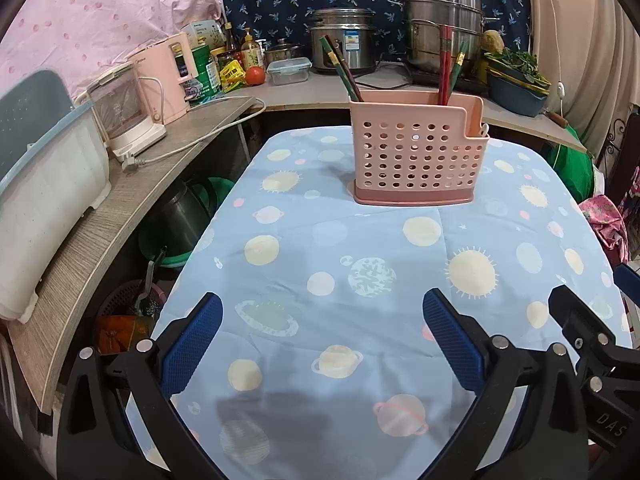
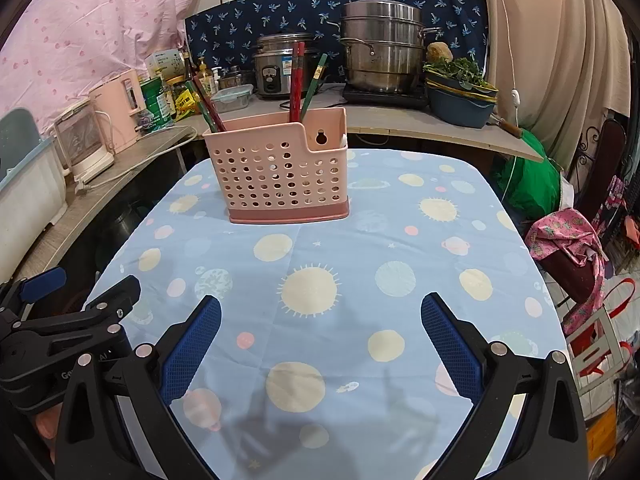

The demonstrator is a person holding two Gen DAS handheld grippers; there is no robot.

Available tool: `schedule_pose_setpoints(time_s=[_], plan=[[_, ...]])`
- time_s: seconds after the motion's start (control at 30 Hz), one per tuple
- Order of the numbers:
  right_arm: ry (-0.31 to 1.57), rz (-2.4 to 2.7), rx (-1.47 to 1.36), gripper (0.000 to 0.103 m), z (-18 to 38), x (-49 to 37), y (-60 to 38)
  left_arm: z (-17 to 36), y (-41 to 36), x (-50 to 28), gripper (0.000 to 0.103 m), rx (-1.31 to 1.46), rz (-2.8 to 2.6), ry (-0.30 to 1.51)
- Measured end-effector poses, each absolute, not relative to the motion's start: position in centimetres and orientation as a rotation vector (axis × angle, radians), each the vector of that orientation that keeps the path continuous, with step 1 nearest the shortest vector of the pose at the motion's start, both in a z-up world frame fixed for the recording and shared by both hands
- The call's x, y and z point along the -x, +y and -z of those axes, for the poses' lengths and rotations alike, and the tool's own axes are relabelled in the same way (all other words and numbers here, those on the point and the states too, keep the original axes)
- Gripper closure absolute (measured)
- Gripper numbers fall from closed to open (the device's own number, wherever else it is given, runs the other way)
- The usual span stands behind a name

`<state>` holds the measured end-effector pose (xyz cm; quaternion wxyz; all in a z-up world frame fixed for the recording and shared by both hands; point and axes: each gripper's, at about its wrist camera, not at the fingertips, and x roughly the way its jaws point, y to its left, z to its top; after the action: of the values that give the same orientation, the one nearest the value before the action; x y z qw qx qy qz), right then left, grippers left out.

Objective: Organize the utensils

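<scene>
A pink perforated utensil holder [image 1: 416, 158] [image 2: 282, 172] stands upright on the far part of the blue planet-print tablecloth [image 1: 344, 280] [image 2: 340, 264]. Red and green chopsticks [image 1: 446, 66] [image 2: 298, 76] lean out of its back compartment, more at its left end [image 1: 344, 68] [image 2: 206, 106]. My left gripper [image 1: 322, 320] hovers open over the near cloth, nothing between its blue pads. My right gripper [image 2: 320, 320] is open too, empty, well short of the holder. Each gripper shows at the edge of the other's view.
A wooden counter [image 1: 120, 208] curves along the left with a pink kettle [image 1: 164, 76], a glass-jug appliance and a white bin. Steel pots [image 2: 380, 52], a rice cooker [image 2: 276, 66], bottles and a tub of greens [image 2: 460, 96] line the back counter. Bags and cloth [image 2: 568, 248] sit at the right.
</scene>
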<state>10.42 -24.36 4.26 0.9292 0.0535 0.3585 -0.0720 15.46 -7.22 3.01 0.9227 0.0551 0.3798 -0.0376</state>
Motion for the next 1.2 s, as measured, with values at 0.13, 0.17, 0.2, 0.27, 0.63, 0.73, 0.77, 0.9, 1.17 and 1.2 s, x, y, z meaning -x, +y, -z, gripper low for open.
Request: schedule_pose_setpoints(time_s=[0.13,0.17,0.2,0.27,0.63,0.73,0.77,0.9,1.17,1.2], plan=[[0.737,0.151,-0.110,0.006,-4.15,-10.51,-24.42,-3.19,-6.97,-15.52,0.007,-0.108,0.069,0.766],[0.738,0.150,-0.111,0.006,-4.12,-10.54,-24.42,-3.23,-6.92,-15.49,0.007,-0.107,0.061,0.757],[0.739,0.150,-0.111,0.006,-4.11,-10.55,-24.40,-3.26,-6.93,-15.49,0.007,-0.110,0.058,0.753],[0.739,0.149,-0.108,0.006,-4.16,-10.66,-24.46,-3.30,-6.98,-15.55,0.007,-0.113,0.061,0.753],[0.738,0.149,-0.108,0.006,-4.13,-10.74,-24.45,-3.25,-7.09,-15.74,0.007,-0.113,0.061,0.753],[0.739,0.149,-0.106,0.006,-4.13,-10.77,-24.42,-3.22,-7.15,-15.79,0.007,-0.114,0.063,0.754],[0.738,0.149,-0.108,0.006,-4.15,-10.75,-24.45,-3.22,-7.13,-15.79,0.007,-0.113,0.063,0.754],[0.740,0.150,-0.109,0.006,-4.12,-10.79,-24.46,-3.23,-7.13,-15.79,0.007,-0.112,0.063,0.754],[0.739,0.152,-0.108,0.006,-4.08,-10.87,-24.51,-3.19,-7.11,-15.83,0.007,-0.111,0.062,0.758],[0.739,0.152,-0.109,0.006,-4.10,-10.86,-24.54,-3.19,-7.11,-15.82,0.007,-0.111,0.062,0.757]])
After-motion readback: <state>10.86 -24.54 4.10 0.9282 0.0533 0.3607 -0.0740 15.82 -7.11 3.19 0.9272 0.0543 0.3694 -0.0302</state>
